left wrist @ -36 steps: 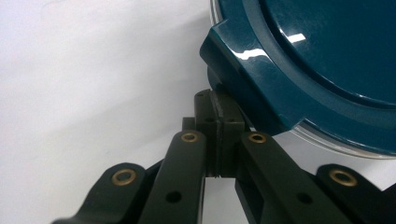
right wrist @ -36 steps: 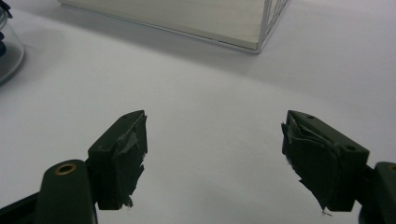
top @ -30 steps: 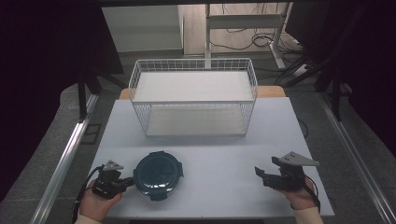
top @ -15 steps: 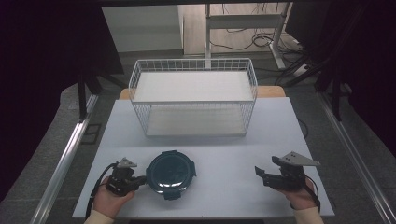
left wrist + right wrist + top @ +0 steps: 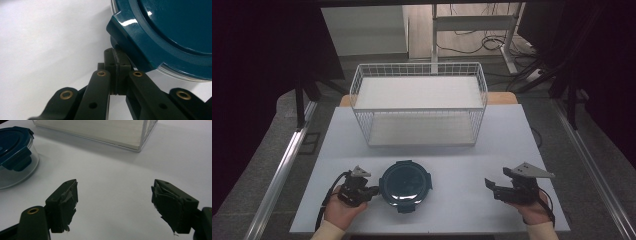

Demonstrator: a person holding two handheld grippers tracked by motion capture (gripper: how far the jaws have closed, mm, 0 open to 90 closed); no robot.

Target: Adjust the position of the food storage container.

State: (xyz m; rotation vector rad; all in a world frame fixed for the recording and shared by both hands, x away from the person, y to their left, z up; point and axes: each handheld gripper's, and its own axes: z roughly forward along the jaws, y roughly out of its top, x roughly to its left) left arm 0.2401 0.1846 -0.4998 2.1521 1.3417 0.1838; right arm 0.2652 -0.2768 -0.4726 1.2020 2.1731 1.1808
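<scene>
A round clear container with a dark teal clip lid sits on the white table near the front, left of centre. My left gripper is shut, jaws pressed together with nothing between them. Its tip touches the container's left side, just under a latch tab of the lid. At the front right, my right gripper rests low with its jaws open over bare table. The container lies well off to that gripper's left.
A white wire basket with a pale board in its bottom stands at the back middle of the table. Its near corner is ahead of the right gripper. The table's front edge lies just behind both hands.
The left hand has slid to the right along the table, and the container has moved right with it. The right gripper has stayed where it was.
</scene>
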